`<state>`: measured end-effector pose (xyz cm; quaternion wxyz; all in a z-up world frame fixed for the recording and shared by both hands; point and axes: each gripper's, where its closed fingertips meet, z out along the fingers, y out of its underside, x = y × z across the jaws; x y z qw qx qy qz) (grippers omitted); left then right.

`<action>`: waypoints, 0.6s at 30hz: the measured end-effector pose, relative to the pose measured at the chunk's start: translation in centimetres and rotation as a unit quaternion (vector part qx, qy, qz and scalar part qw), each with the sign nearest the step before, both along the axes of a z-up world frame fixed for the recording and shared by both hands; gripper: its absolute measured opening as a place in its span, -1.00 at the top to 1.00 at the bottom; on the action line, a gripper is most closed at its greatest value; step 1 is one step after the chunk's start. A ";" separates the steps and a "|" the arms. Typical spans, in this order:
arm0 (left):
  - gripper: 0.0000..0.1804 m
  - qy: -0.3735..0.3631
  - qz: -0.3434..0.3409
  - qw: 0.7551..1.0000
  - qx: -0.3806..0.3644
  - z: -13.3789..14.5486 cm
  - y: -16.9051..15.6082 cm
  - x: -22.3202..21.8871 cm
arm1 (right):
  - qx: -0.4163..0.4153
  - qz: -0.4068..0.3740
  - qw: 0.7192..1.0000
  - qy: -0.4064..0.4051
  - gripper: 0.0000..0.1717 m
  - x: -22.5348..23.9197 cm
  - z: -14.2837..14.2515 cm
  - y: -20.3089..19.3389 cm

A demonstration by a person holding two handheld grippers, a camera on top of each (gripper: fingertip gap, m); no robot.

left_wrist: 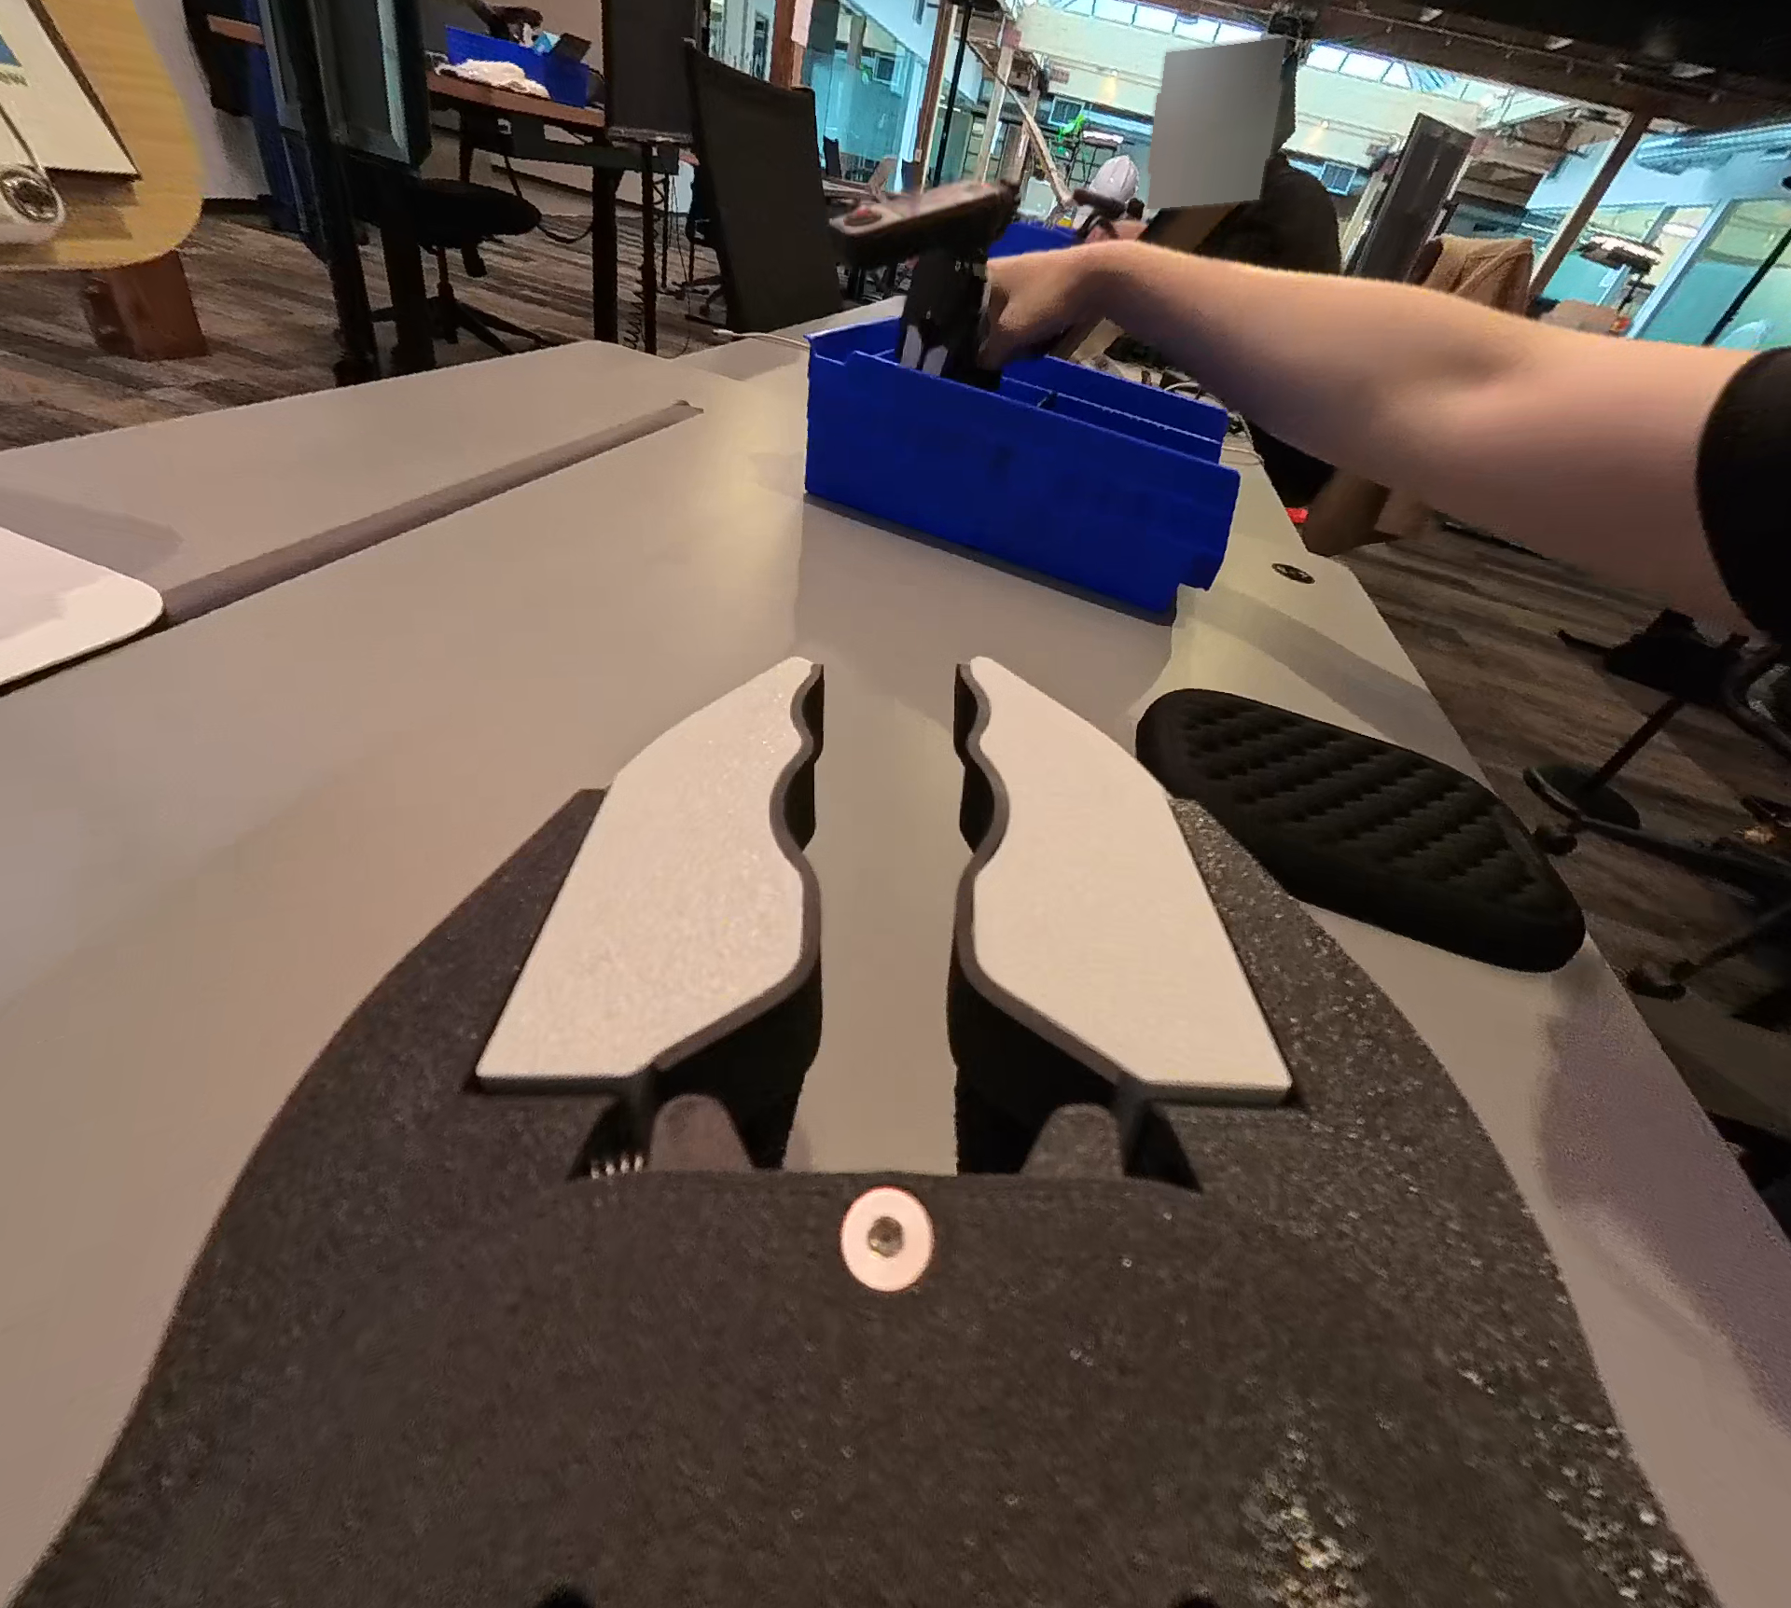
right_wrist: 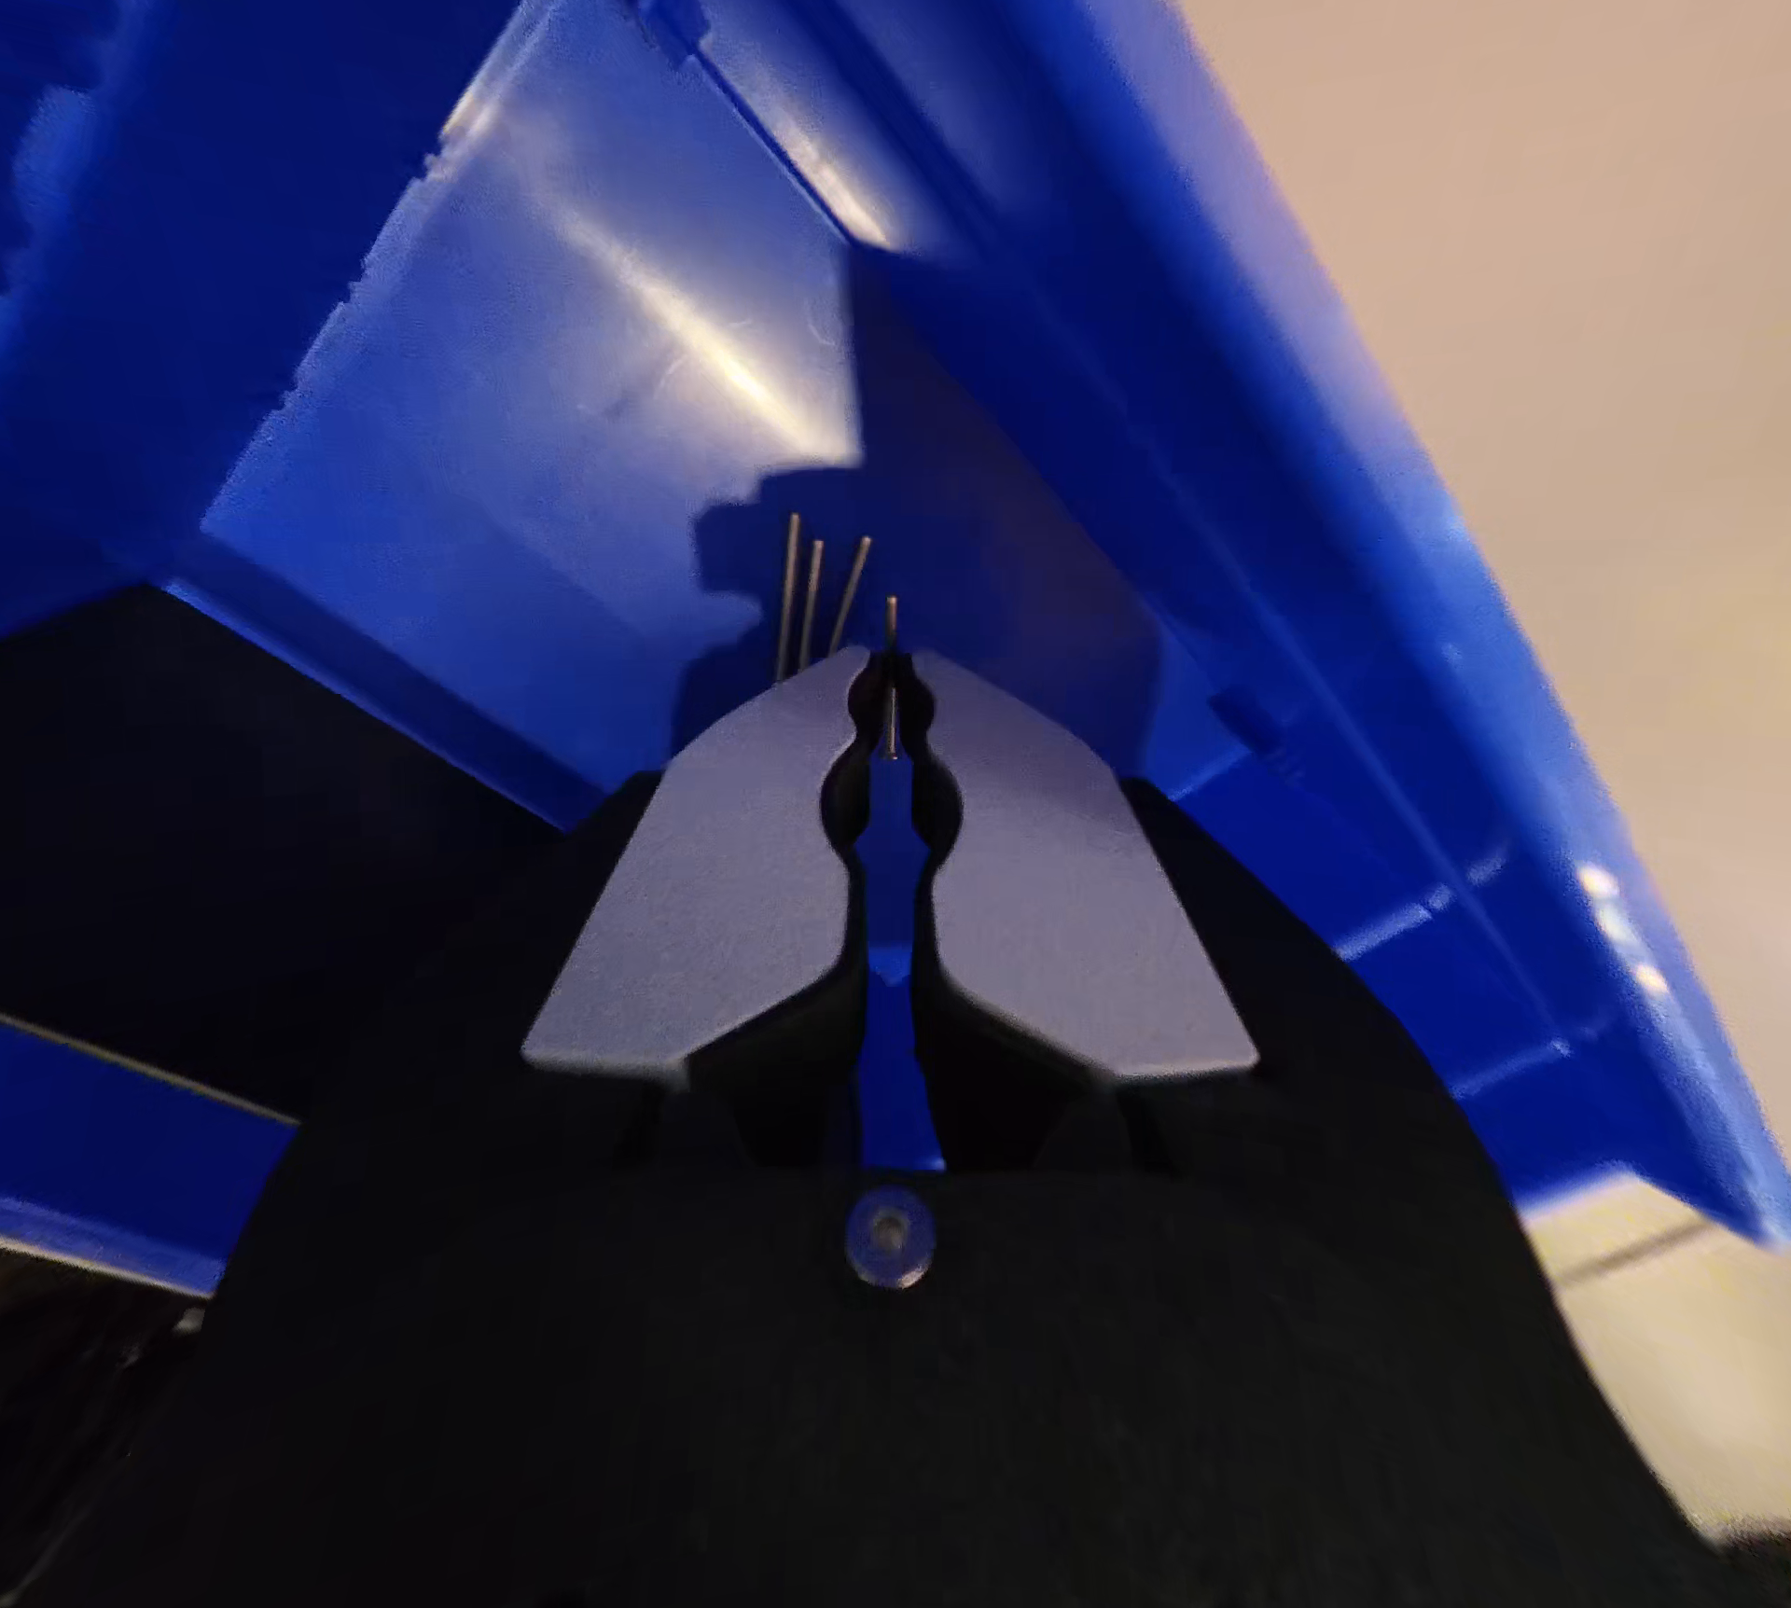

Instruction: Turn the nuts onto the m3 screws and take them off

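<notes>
My right gripper (right_wrist: pixel 890 658) reaches down into a compartment of a blue plastic bin (right_wrist: pixel 543 321). Its pads are shut on a thin metal pin (right_wrist: pixel 891 626) that runs between the tips. Three more thin metal pins (right_wrist: pixel 812 592) lie on the bin floor just to the left of the tips. In the left wrist view the right gripper (left_wrist: pixel 945 340) is seen inside the blue bin (left_wrist: pixel 1008 486), held by a person's hand (left_wrist: pixel 1042 297). My left gripper (left_wrist: pixel 889 675) hovers over the grey table (left_wrist: pixel 436 689), with its jaws apart and nothing between them.
A black oval ribbed pad (left_wrist: pixel 1357 825) lies on the table to the right of the left gripper. A white board corner (left_wrist: pixel 58 602) lies at the far left. A dark groove (left_wrist: pixel 417 505) runs across the table. Chairs and desks stand beyond.
</notes>
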<state>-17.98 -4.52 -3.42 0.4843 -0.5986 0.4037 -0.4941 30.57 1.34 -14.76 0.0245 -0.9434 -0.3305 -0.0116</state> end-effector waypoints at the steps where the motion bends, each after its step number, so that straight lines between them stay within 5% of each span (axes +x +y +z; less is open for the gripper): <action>1: 0.72 0.000 0.001 1.000 0.002 0.0 0.0 0.0 | -0.006 -0.001 1.000 0.017 0.97 -0.2 -0.3 -0.2; 18: 0.72 0.026 -0.001 0.999 0.024 -0.3 -0.6 0.6 | 0.038 -0.009 0.998 0.040 0.96 -0.2 -0.7 0.3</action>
